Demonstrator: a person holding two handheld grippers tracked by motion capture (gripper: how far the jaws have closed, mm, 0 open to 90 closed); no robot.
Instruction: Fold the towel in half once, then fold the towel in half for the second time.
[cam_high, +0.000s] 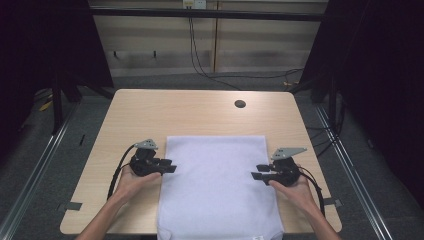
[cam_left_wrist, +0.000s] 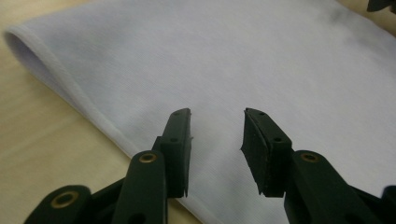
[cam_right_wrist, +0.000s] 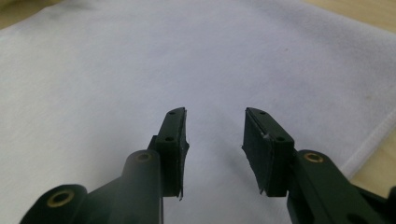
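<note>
Cloth (cam_high: 220, 185) lay flat on table (cam_high: 200, 112), near edge overhanging | left gripper (cam_high: 169, 165) at its left edge, jaws spread, empty | right gripper (cam_high: 259, 172) at right edge, jaws spread, empty

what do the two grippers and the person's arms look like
Both the left gripper and right gripper are black, each with two flat jaws, brass-coloured rivets and a grey three-cornered plate on top. A black cable trails from each. The forearms are bare, with no sleeves in sight.
</note>
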